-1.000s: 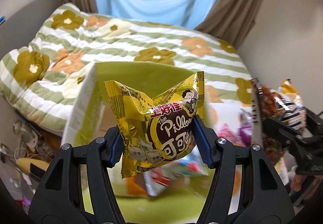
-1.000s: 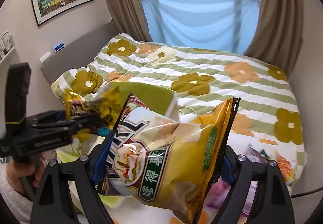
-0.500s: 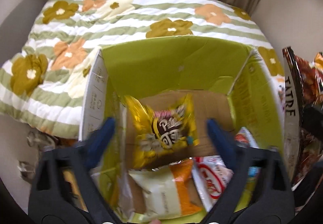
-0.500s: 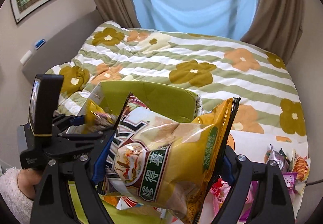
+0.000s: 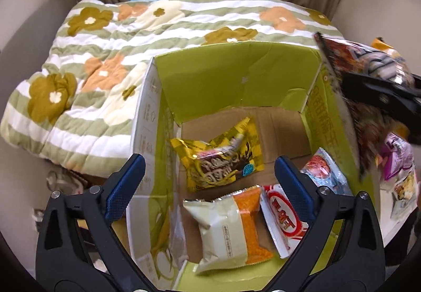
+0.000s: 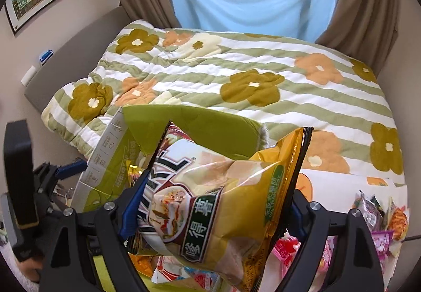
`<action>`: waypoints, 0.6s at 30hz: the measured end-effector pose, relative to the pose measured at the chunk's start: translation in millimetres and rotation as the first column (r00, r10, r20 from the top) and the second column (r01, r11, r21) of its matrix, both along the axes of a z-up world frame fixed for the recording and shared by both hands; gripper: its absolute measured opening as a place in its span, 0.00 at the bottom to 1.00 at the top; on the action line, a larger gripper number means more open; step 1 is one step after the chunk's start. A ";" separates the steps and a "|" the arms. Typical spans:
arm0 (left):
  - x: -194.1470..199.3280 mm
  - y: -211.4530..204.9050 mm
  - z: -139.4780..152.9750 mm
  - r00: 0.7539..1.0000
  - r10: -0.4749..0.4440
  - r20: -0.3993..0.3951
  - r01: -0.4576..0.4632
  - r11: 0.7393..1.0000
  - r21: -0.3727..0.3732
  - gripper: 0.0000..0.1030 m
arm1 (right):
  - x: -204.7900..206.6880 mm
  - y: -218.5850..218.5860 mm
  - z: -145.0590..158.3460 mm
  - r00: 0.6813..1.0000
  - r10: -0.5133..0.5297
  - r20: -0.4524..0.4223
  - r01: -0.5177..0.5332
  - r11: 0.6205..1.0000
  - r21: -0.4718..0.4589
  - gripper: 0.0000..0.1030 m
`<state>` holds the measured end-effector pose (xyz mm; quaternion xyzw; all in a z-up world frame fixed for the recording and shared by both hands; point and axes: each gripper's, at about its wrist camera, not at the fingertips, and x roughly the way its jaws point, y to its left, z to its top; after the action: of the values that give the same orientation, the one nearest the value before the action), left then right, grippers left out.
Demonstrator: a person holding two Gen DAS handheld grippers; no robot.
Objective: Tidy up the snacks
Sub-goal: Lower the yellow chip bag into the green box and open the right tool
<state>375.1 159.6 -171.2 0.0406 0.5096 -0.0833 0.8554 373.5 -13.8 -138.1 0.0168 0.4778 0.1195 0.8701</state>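
Observation:
A green cardboard box (image 5: 236,76) stands open on the bed. My left gripper (image 5: 209,184) is open and empty above it. A yellow Pillow snack pack (image 5: 221,157) lies on the box floor, with a white-and-orange pack (image 5: 229,228), a red-and-white pack (image 5: 282,215) and a blue-red pack (image 5: 323,168) nearer the front. My right gripper (image 6: 210,215) is shut on a large gold chip bag (image 6: 223,202) beside the box's right wall (image 6: 184,121). The bag also shows in the left wrist view (image 5: 365,73).
The bed has a striped flower quilt (image 6: 236,73). Several loose snack packs (image 6: 379,221) lie to the right of the box. Curtains and a blue sheet hang behind the bed. The left gripper's body (image 6: 23,186) is at the box's left.
My left gripper opened and let go of the yellow Pillow pack, which dropped to the box floor. My right gripper moved closer to the box with the chip bag.

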 end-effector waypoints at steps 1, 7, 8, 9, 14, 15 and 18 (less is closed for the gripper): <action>-0.3 1.4 0.2 1.000 0.004 -0.002 -0.004 1.000 -0.003 0.95 | 5.1 1.8 -0.8 1.000 0.006 -0.004 -0.006 1.000 -0.007 0.82; -5.7 4.5 -1.0 1.000 0.024 -0.007 -0.024 1.000 0.010 0.95 | 27.9 9.9 -14.0 0.999 0.030 -0.038 -0.031 0.999 -0.040 0.82; -6.7 4.4 -2.1 1.000 0.027 -0.010 -0.027 1.000 0.011 0.95 | 31.7 10.2 -16.7 0.999 0.030 -0.044 -0.032 0.999 -0.042 0.82; -7.2 4.6 -3.4 1.000 0.028 -0.013 -0.027 1.000 0.011 0.95 | 35.5 10.5 -19.4 0.998 0.033 -0.051 -0.036 0.998 -0.044 0.82; -8.4 5.2 -10.2 0.999 0.036 -0.035 -0.036 0.999 0.003 0.95 | 44.8 13.4 -28.3 0.997 0.048 -0.066 -0.052 0.997 -0.059 0.82; -8.7 4.7 -11.0 0.999 0.036 -0.038 -0.036 0.999 0.003 0.95 | 46.0 13.8 -30.2 0.996 0.051 -0.069 -0.055 0.997 -0.059 0.82; -10.4 1.6 -11.8 0.999 0.032 -0.041 -0.032 0.999 0.011 0.95 | 47.9 14.0 -33.0 0.997 0.049 -0.065 -0.053 0.997 -0.063 0.86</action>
<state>364.8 161.2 -183.0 0.0351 0.5283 -0.0677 0.8456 421.4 0.2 -171.1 -0.0198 0.5091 0.1255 0.8513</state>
